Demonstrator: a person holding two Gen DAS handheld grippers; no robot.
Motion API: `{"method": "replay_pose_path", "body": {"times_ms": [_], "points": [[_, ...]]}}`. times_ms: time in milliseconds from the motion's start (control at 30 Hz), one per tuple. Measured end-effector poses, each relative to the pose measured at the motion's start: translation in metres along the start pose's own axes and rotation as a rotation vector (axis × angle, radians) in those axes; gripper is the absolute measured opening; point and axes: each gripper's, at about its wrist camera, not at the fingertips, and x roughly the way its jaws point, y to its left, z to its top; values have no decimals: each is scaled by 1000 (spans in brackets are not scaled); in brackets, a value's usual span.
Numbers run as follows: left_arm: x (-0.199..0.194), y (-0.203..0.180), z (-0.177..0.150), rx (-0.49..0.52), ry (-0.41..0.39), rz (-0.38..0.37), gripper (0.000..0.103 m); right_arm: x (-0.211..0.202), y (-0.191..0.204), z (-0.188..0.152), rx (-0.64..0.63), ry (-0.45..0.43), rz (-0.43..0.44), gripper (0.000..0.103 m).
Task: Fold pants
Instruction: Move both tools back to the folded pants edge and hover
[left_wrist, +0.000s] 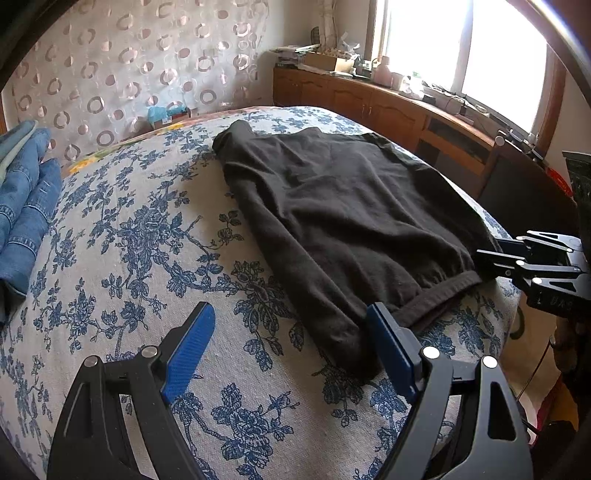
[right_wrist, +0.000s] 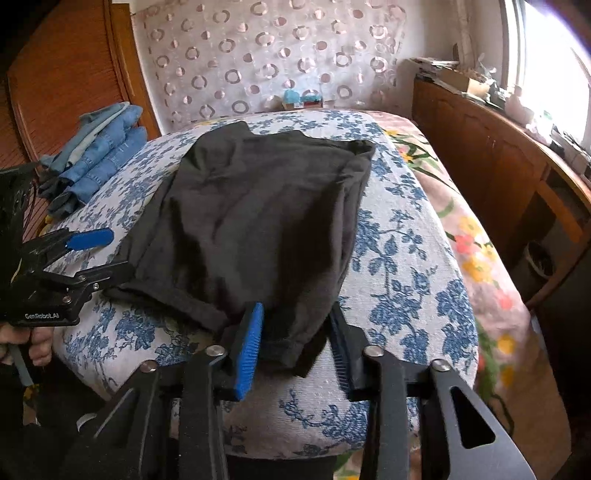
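Observation:
Black pants (left_wrist: 343, 218) lie folded on a blue-flowered cushion (left_wrist: 147, 229), waistband toward me. My left gripper (left_wrist: 291, 347) is open, its jaws straddling the near left corner of the pants; it also shows in the right wrist view (right_wrist: 101, 254). My right gripper (right_wrist: 295, 347) is open, with the near right corner of the pants (right_wrist: 258, 221) lying between its jaws. It shows at the right edge of the left wrist view (left_wrist: 487, 254), against the waistband end.
Folded blue jeans (left_wrist: 22, 206) are stacked at the cushion's far left, also in the right wrist view (right_wrist: 99, 158). A wooden cabinet (left_wrist: 369, 103) with clutter runs under the window on the right. A floral bedspread (right_wrist: 476, 258) lies right of the cushion.

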Motion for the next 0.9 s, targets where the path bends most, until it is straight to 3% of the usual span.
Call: {"method": "replay_pose_path", "body": {"times_ms": [100, 267, 600, 900], "points": [[0, 0, 0, -1, 1, 0, 85, 1, 3, 0, -22, -2, 11, 22], [-5, 5, -2, -34, 4, -30, 84, 3, 6, -1, -38, -16, 8, 21], [-18, 0, -5, -94, 0, -128, 51, 2, 6, -7, -51, -47, 16, 21], [-11, -10, -4, -81, 18, -126, 46, 0, 3, -12, -35, -71, 35, 21]]}}
